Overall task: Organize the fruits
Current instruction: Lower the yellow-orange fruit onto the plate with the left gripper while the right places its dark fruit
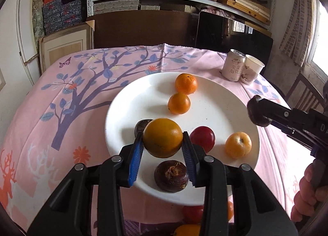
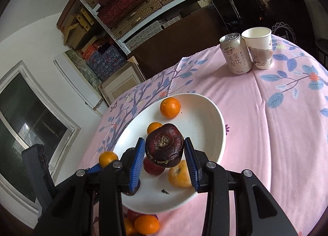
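Two claws loaded over the plate [image 1: 123,100]: my left gripper [image 1: 163,143] pinches an orange [image 1: 162,140], my right gripper [image 2: 163,151] a water chestnut [image 2: 164,147], each best lowered into bare space before I release.

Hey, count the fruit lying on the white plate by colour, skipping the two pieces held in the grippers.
Orange fruit: 2
Dark brown fruit: 2
Red fruit: 1
Yellow fruit: 1
Total: 6
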`<state>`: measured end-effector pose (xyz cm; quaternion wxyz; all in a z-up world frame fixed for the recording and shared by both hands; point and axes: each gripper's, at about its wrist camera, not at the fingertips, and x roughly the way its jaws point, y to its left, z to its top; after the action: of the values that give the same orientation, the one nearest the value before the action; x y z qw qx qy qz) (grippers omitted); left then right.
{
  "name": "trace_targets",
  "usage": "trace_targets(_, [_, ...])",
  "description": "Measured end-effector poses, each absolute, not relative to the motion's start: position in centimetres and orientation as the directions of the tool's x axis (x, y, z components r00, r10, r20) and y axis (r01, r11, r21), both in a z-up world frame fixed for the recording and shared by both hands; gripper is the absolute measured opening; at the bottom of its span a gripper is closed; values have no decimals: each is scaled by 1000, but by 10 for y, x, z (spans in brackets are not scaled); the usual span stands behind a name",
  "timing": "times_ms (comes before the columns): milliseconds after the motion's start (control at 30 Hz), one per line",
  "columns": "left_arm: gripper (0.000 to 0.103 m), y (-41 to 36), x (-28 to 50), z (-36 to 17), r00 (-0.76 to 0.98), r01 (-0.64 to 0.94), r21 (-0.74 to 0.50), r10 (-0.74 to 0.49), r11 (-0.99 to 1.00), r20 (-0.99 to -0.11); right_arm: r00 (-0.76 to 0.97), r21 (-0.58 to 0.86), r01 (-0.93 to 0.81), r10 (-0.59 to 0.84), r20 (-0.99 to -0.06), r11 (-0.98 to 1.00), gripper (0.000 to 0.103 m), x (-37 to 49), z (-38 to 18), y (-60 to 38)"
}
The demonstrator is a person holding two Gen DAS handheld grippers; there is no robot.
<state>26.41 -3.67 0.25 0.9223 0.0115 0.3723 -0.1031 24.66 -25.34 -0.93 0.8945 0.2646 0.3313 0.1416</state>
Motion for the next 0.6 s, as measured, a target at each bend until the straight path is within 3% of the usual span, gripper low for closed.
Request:
trace_targets(33, [48,-35,265,2,707,194,-55,-178,979,-684,734,563,-80,431,-525,823,42,253,-13,-251])
trace_targets(133, [58,-28,266,4,712,189,-74,-188,979,-677,741,547,-74,413,-529,834,70,257,-18,-250])
trace_targets(300, [74,-15,256,9,732,153,-75,-164,985,-661,760,569,-67,411,-504,820,70,244,-13,-258])
trace_targets(600, [80,17,213,-4,727,82,-56,-98,995,-680,750,600,-41,422,-510,799,70,190,-29,-273])
